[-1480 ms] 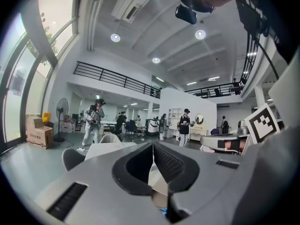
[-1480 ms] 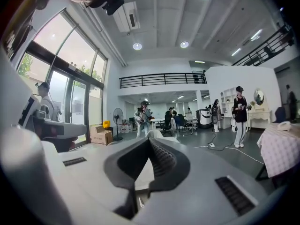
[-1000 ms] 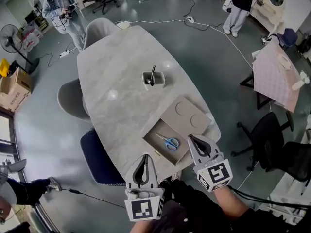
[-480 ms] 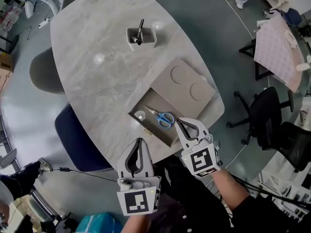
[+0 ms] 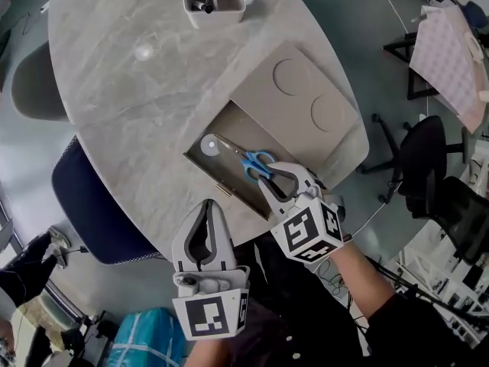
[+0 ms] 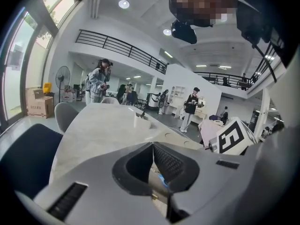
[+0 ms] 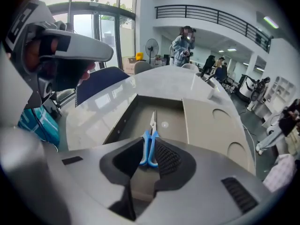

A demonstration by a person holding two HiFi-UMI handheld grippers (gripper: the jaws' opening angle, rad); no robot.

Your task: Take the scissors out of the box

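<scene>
The brown box [image 5: 229, 140] lies open on the marble table, its lid [image 5: 299, 98] folded back to the right. Blue-handled scissors [image 5: 256, 164] rest flat inside, blades pointing away from me. My right gripper [image 5: 269, 177] reaches over the box's near edge with its tips at the handles. In the right gripper view the jaws are parted a little and the scissors [image 7: 149, 149] show in the gap of the right gripper [image 7: 149, 142]. My left gripper [image 5: 208, 205] hangs shut over the table's near edge, empty; its tips meet in the left gripper view [image 6: 152, 145].
A small white disc [image 5: 208, 144] lies in the box beside the blades. A white pen cup [image 5: 214, 2] stands at the table's far end. A dark blue chair [image 5: 84, 205] sits left of the table, a black office chair [image 5: 428, 159] to the right.
My right gripper has moved forward over the box's near edge to the scissors' handles, and its jaws have parted slightly. The left gripper stays shut by the table edge. The head view has closed in.
</scene>
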